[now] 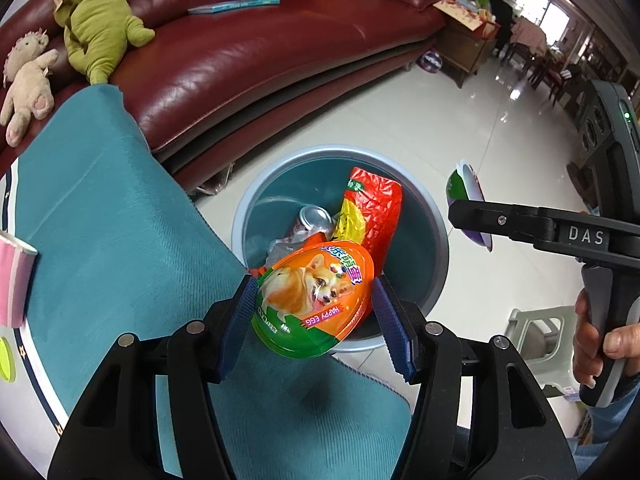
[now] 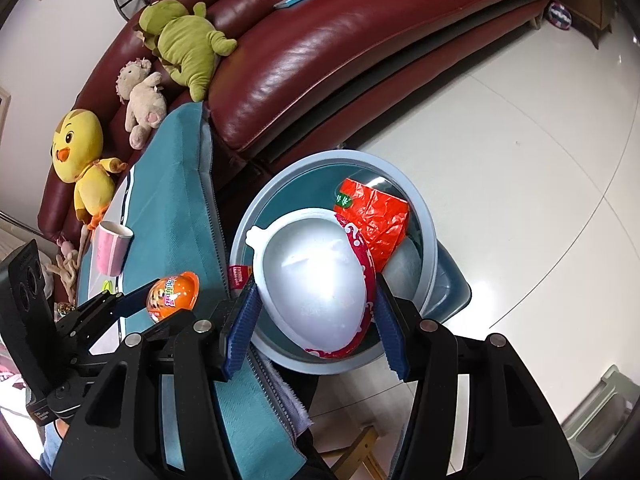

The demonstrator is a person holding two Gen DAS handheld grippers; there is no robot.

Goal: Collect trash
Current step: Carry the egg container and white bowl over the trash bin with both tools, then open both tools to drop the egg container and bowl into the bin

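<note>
Blue ribbed pads (image 1: 240, 316) of the left gripper (image 1: 314, 320) clamp the orange egg shell (image 1: 312, 300), a half shell printed with a corgi, by its two long edges. It hangs over the near rim of the trash bin (image 1: 424, 200), at about 6 o'clock of the opening. Its long axis runs from roughly 7 o'clock to 1 o'clock in the left wrist view, blunt end low, narrower end pointing into the bin.

In the right wrist view the right gripper (image 2: 316, 312) holds the white egg shell (image 2: 316, 280), hollow side to the camera, squarely above the bin, its tabbed end toward 10 o'clock and its long axis running down to 4 o'clock.

The orange shell is the risk: let go here, it may strike the rim and fall onto the teal cloth (image 1: 120, 220) or the floor. The red wrapper (image 1: 372, 208) stands tall inside and could tip either shell back out. I cannot tell how full the bin is beneath it.
</note>
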